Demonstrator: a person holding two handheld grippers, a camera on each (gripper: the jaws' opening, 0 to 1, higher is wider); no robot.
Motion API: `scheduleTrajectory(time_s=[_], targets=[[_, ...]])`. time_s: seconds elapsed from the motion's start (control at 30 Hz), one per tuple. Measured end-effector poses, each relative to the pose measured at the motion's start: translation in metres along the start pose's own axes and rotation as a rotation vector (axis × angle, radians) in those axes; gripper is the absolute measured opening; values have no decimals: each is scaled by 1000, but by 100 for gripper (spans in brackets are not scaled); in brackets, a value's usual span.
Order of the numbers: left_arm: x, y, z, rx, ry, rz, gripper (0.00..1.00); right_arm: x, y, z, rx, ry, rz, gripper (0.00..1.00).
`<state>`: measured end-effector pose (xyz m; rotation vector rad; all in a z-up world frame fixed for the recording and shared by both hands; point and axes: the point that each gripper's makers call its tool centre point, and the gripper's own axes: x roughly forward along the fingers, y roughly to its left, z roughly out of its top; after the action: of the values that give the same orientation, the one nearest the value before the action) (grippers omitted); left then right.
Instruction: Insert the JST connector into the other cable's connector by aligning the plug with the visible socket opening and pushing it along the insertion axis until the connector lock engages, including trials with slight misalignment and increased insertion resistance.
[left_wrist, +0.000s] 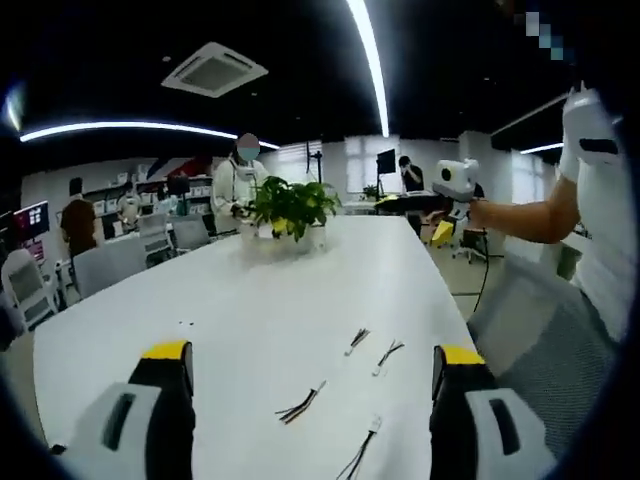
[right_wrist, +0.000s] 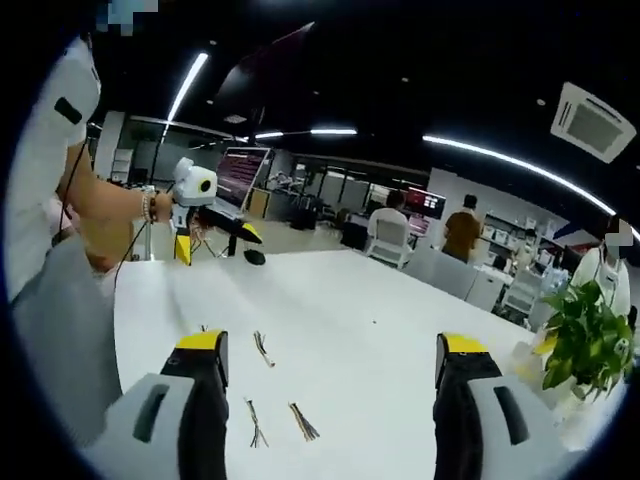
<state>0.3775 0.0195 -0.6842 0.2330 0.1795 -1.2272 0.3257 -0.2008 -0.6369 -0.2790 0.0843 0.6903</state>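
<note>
**Cables lie loose between two empty, open grippers**

A long white table (left_wrist: 250, 320) runs through an open office with strip lights overhead, a potted plant (left_wrist: 293, 208) at its far end and people seated or standing beyond it. Several short cable bundles lie scattered on the bare tabletop, none held.

In the left gripper view, the left gripper (left_wrist: 312, 375) hovers with jaws spread wide and nothing between them. A dark multi-wire cable (left_wrist: 301, 404) lies just ahead, in the gap between the jaws, its long axis slanting up to the right. A second cable (left_wrist: 360, 455) lies nearer the right jaw, and two more (left_wrist: 357, 340) (left_wrist: 388, 352) rest further out.

In the right gripper view, the right gripper (right_wrist: 330, 365) is likewise wide open and empty. Two cable bundles (right_wrist: 303, 422) (right_wrist: 255, 424) lie low between its jaws, closer to the left one; another (right_wrist: 263, 347) sits further ahead.

Connector ends are too small to make out. Each gripper looks equally near a cable, so picking one up apiece seems the step in hand.
</note>
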Motion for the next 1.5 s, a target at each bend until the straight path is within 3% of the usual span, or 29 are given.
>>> scheduleTrajectory(time_s=[0.1, 0.13, 0.2, 0.33, 0.43, 0.53, 0.63, 0.7, 0.9, 1.0, 1.17, 1.3, 1.37, 1.5], targets=[[9, 6, 13, 4, -17, -17, 99, 8, -20, 13, -30, -43, -28, 84], [13, 1, 26, -22, -70, -72, 99, 11, -23, 16, -29, -52, -27, 85], [16, 0, 38, -24, -112, -110, 99, 16, -27, 26, -25, -85, -7, 84], [23, 1, 45, 55, -106, -151, 99, 25, -35, 43, -37, -157, 2, 81], [27, 7, 51, 30, -137, -165, 99, 34, -29, 53, -17, -203, 64, 78], [30, 9, 51, 20, -158, -175, 99, 38, -28, 56, -43, -229, 77, 80], [34, 8, 47, 26, -177, -208, 99, 43, -31, 55, 2, -274, 80, 78], [36, 4, 46, 3, -199, -242, 99, 49, -32, 45, 21, -277, 80, 74], [53, 6, 27, -2, -173, -253, 98, 66, -24, 6, 65, -225, 115, 70], [64, 5, 15, -8, -155, -247, 98, 76, -16, -25, 74, -113, 146, 67], [85, 5, -8, -23, -150, -222, 98, 88, -10, -63, 98, -23, 160, 67], [99, 3, -34, -38, -102, -206, 97, 93, -7, -78, 130, 5, 158, 66], [103, 5, -50, -66, -47, -173, 95, 96, -5, -82, 133, 23, 152, 66], [105, 1, -59, -104, -63, -184, 91, 100, 2, -86, 159, 20, 160, 65]])
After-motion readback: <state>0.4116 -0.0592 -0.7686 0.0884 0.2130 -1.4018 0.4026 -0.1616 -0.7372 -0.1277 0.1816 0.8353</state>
